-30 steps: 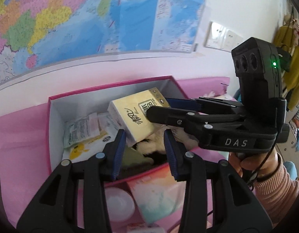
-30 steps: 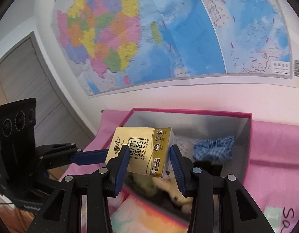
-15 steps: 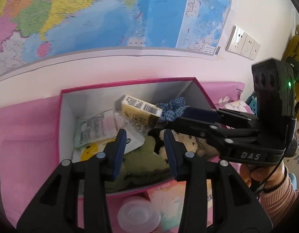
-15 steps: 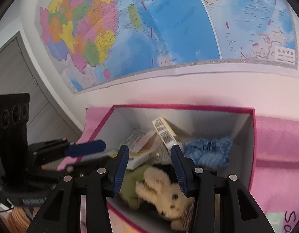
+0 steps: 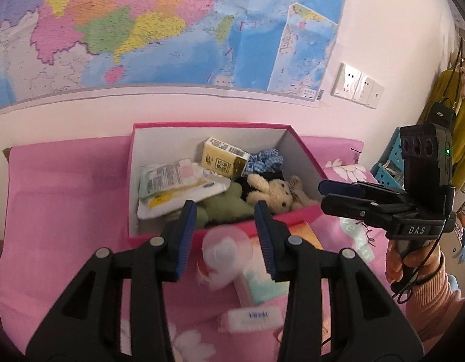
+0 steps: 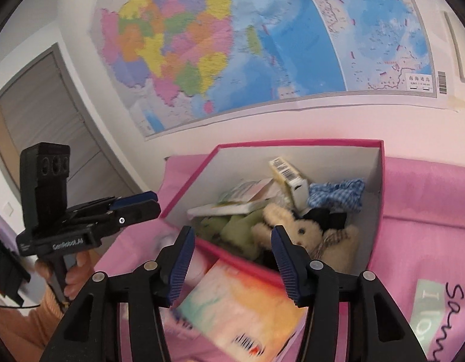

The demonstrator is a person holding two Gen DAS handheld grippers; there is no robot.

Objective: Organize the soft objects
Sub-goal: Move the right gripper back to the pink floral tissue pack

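Observation:
A pink box (image 5: 211,124) with white walls stands against the wall. In it lie a yellow tissue pack (image 5: 223,158), a blue checked scrunchie (image 5: 265,157), a beige plush bunny (image 5: 271,191), a green plush (image 5: 223,206) and white wipe packets (image 5: 169,178). My left gripper (image 5: 223,232) hovers open over the box's near rim, nothing between its pads. To the right of the box, my right gripper (image 5: 321,196) is empty and its jaws are opening. In its own view the right gripper (image 6: 232,250) frames the bunny (image 6: 304,232) and the tissue pack (image 6: 288,178) from in front of the box (image 6: 292,143).
A colourful flat pack (image 6: 241,310) leans at the box's near side. Beside it on the pink cloth (image 5: 66,211) lie a blurred white round lid (image 5: 223,253) and a small white packet (image 5: 250,319). A wall map hangs behind, with sockets (image 5: 357,89) to its right.
The yellow tissue pack has left my right gripper and now lies in the box. Both grippers have drawn back from the box, the right one with wider jaws.

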